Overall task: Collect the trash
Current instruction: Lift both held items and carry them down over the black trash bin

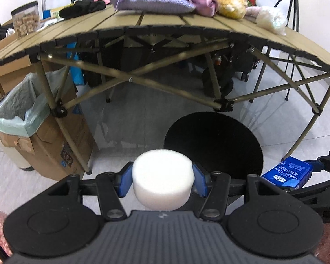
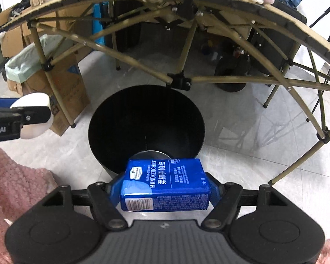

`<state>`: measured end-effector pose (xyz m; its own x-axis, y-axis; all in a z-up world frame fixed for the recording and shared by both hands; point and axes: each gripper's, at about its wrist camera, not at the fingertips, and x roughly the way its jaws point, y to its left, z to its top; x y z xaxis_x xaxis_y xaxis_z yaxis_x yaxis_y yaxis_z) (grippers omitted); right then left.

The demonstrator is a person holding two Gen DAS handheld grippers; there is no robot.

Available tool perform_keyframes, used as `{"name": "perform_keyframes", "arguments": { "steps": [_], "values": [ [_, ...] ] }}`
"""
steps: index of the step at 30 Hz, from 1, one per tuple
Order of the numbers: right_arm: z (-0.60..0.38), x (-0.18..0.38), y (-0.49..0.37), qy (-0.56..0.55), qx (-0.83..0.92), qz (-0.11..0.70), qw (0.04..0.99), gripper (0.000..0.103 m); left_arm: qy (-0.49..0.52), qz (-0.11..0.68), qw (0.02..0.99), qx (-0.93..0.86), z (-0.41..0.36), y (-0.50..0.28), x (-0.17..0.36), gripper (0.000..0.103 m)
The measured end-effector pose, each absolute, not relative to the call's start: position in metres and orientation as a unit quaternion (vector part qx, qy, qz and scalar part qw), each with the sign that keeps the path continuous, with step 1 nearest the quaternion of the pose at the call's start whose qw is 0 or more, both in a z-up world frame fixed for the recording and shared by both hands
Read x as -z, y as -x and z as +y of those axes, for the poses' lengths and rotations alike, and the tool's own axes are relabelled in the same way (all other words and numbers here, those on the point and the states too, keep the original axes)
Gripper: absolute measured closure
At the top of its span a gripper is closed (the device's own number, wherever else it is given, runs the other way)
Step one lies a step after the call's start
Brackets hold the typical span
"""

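Note:
My left gripper (image 1: 162, 181) is shut on a white foam puck (image 1: 162, 176), held above the floor just left of a black round bin (image 1: 213, 143). My right gripper (image 2: 165, 187) is shut on a blue handkerchief tissue pack (image 2: 165, 184), held at the near rim of the black bin (image 2: 146, 127), whose open mouth faces me. The tissue pack also shows at the right edge of the left wrist view (image 1: 288, 172). The foam puck and left gripper show at the left of the right wrist view (image 2: 33, 115).
A tan folding table (image 1: 165, 25) with crossed metal legs (image 1: 129, 79) stands over the bin, cushions and soft toys on top. A cardboard box lined with a green bag (image 1: 22, 110) stands at the left. A pink fluffy rug (image 2: 15, 176) lies near me. A tripod (image 1: 290, 2) stands at the far right.

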<state>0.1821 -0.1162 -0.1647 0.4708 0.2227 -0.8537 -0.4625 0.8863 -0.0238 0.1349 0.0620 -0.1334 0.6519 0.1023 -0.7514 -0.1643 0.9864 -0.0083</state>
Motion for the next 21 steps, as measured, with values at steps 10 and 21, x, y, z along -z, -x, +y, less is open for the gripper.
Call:
{"name": "perform_keyframes", "arguments": {
  "steps": [10, 21],
  "values": [
    [-0.097, 0.183, -0.202, 0.144, -0.222, 0.471, 0.842, 0.031, 0.036, 0.433, 0.896, -0.089, 0.066, -0.151, 0.146, 0.046],
    [-0.085, 0.195, -0.225, 0.125, -0.239, 0.458, 0.847, 0.031, 0.026, 0.435, 0.893, -0.110, 0.068, -0.179, 0.154, 0.046]
  ]
}}
